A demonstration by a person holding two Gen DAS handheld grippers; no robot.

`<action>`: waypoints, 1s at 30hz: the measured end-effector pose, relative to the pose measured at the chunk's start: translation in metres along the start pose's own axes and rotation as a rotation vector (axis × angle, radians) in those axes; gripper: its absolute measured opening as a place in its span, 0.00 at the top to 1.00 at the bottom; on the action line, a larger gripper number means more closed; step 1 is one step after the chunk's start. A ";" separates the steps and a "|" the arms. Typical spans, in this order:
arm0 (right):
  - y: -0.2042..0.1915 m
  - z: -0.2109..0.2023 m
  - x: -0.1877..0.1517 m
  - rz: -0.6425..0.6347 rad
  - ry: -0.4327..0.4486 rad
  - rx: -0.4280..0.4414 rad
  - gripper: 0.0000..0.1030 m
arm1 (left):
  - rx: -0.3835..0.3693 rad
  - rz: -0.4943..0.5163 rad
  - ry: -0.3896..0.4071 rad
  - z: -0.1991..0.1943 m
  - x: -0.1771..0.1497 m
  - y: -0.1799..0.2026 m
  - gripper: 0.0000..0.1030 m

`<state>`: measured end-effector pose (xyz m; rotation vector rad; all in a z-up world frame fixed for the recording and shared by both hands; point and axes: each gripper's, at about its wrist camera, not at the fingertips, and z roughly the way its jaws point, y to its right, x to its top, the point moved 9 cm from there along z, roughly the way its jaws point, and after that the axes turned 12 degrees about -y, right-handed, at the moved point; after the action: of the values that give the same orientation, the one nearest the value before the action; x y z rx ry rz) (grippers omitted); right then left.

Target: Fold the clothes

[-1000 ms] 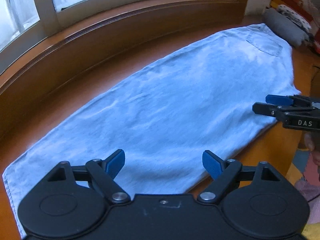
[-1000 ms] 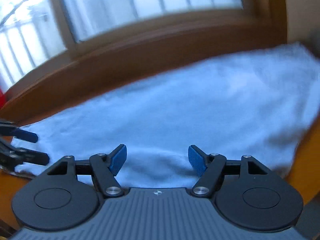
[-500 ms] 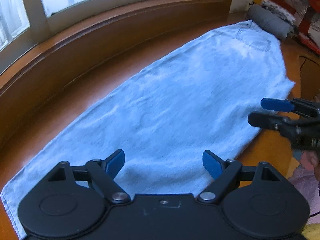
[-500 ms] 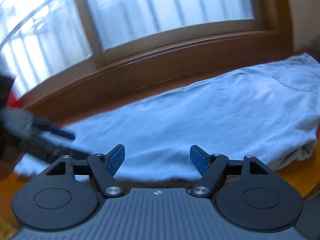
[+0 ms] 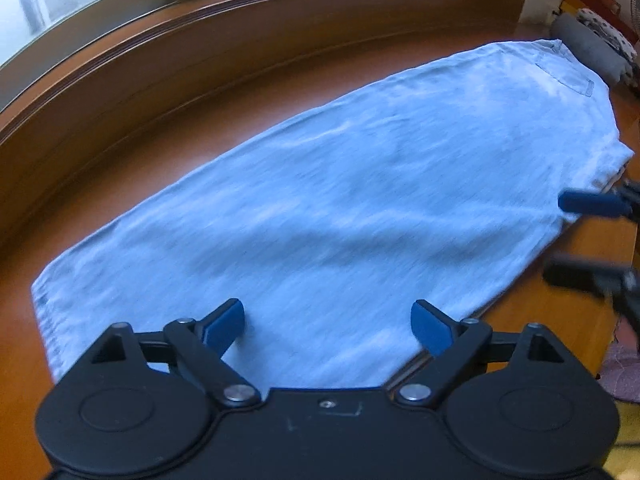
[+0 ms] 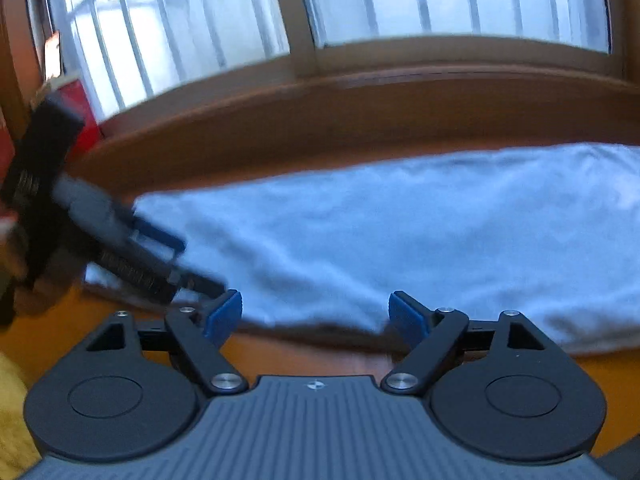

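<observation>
A light blue garment (image 5: 360,200) lies flat and lengthwise on the brown wooden surface (image 5: 200,120), pocket end at the far right. My left gripper (image 5: 328,326) hovers over the garment's near part, close to its hem end; its jaws are opening with nothing pinched between them. My right gripper (image 5: 572,240) shows at the right edge, blurred, by the garment's near-right edge. In the right wrist view my right gripper (image 6: 316,316) stands at the garment's (image 6: 400,240) near edge, jaws opening and empty, with the left gripper (image 6: 176,264) to its left over the cloth.
A wooden window ledge (image 5: 280,40) and window (image 6: 440,0) run along the far side. A grey rolled item (image 5: 588,52) and a patterned cloth (image 5: 612,40) lie past the pocket end. Pink fabric (image 5: 620,376) sits at the near right, a red object (image 6: 84,120) at the far left.
Both grippers' jaws have widened. The left gripper has shifted along the garment, and in the right wrist view it looms larger and closer. The garment lies as before.
</observation>
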<state>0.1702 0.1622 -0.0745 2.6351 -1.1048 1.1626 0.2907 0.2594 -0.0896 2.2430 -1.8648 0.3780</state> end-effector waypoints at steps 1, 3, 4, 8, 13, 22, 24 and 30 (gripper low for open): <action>0.001 0.004 0.003 0.000 -0.006 -0.003 0.19 | 0.003 -0.008 -0.001 -0.001 -0.004 -0.004 0.11; -0.001 0.015 0.000 0.007 -0.043 0.001 0.19 | 0.008 -0.029 -0.001 -0.003 -0.012 -0.014 0.10; -0.009 0.021 -0.003 0.003 -0.066 0.034 0.19 | 0.011 -0.039 -0.001 -0.004 -0.016 -0.019 0.09; -0.048 0.028 -0.011 -0.127 -0.100 0.126 0.18 | 0.018 -0.074 -0.005 -0.008 -0.025 -0.034 0.09; -0.049 0.020 0.003 -0.160 -0.045 0.098 0.19 | 0.032 -0.074 -0.006 -0.009 -0.024 -0.033 0.09; 0.024 0.022 0.005 0.095 -0.062 -0.072 0.19 | 0.022 -0.077 0.007 -0.010 -0.029 -0.037 0.09; 0.014 0.024 -0.001 0.065 -0.058 -0.086 0.18 | 0.028 -0.079 0.008 -0.011 -0.029 -0.039 0.09; -0.060 0.037 -0.015 -0.252 -0.125 -0.011 0.12 | 0.064 -0.119 0.010 -0.018 -0.044 -0.059 0.09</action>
<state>0.2240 0.2037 -0.0980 2.7695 -0.7604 0.9534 0.3396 0.3166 -0.0858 2.3750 -1.7279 0.4343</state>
